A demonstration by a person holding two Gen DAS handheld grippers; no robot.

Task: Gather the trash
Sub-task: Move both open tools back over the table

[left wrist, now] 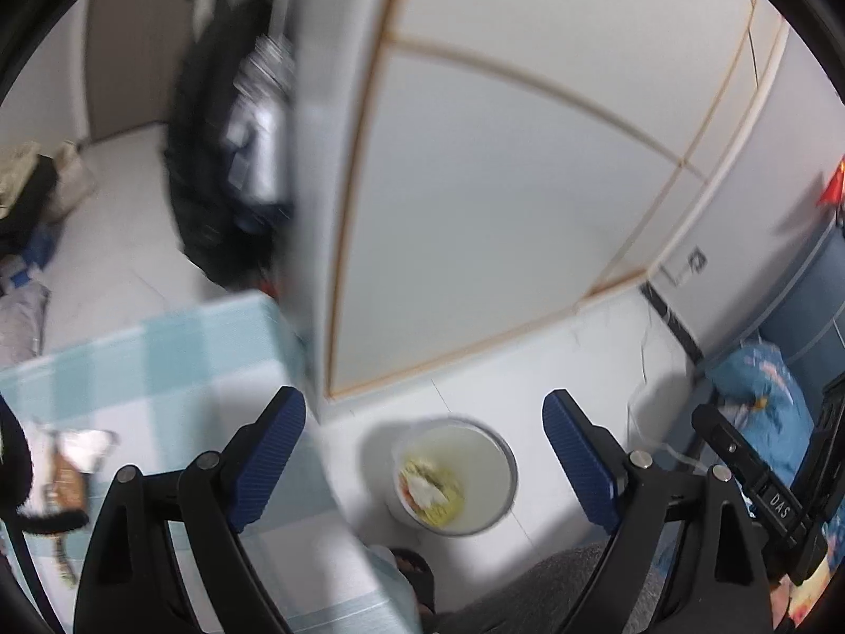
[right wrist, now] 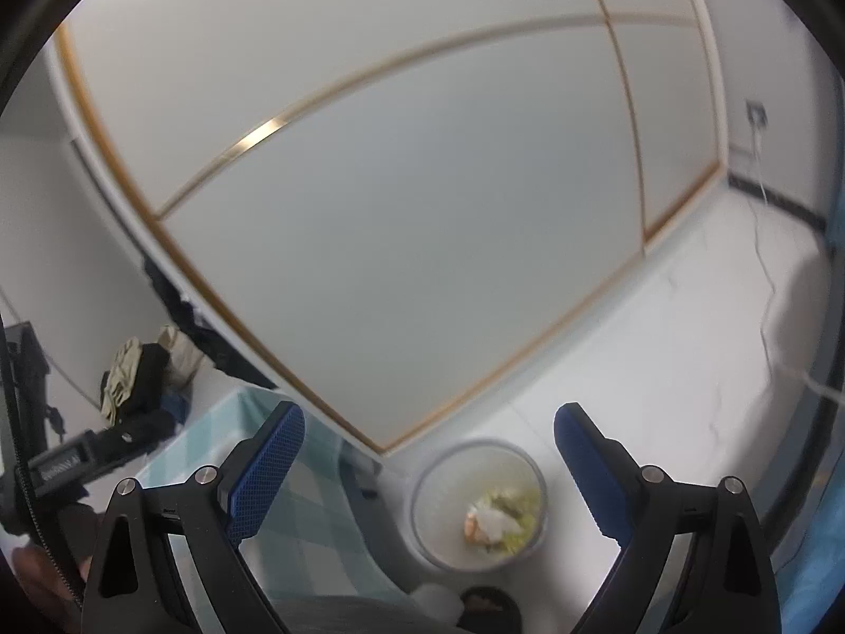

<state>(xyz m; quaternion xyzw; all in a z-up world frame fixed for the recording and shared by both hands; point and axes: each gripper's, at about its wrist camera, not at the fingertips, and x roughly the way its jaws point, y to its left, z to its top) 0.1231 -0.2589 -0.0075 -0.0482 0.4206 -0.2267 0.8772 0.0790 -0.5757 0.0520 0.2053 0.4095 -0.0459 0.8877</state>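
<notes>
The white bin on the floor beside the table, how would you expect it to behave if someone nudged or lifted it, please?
The white bin looks thin-walled and holds only a little trash, so it is probably light and likely to slide on the smooth floor tiles. With its open top, a push near the rim might tip it.

From my remote seat I count two tongs: the left tongs and the right tongs, each with two blue pads spread wide and nothing between them. One round trash bin stands on the white floor, seen from both wrists, with one small heap of scraps in it, yellow-green, white and orange. One table under a blue-and-white checked cloth carries one crumpled wrapper. One blue printed bag lies at the right edge. One pile of clothes sits on the floor behind the table. One sliding door has four panels in view, split by gold trim.
</notes>
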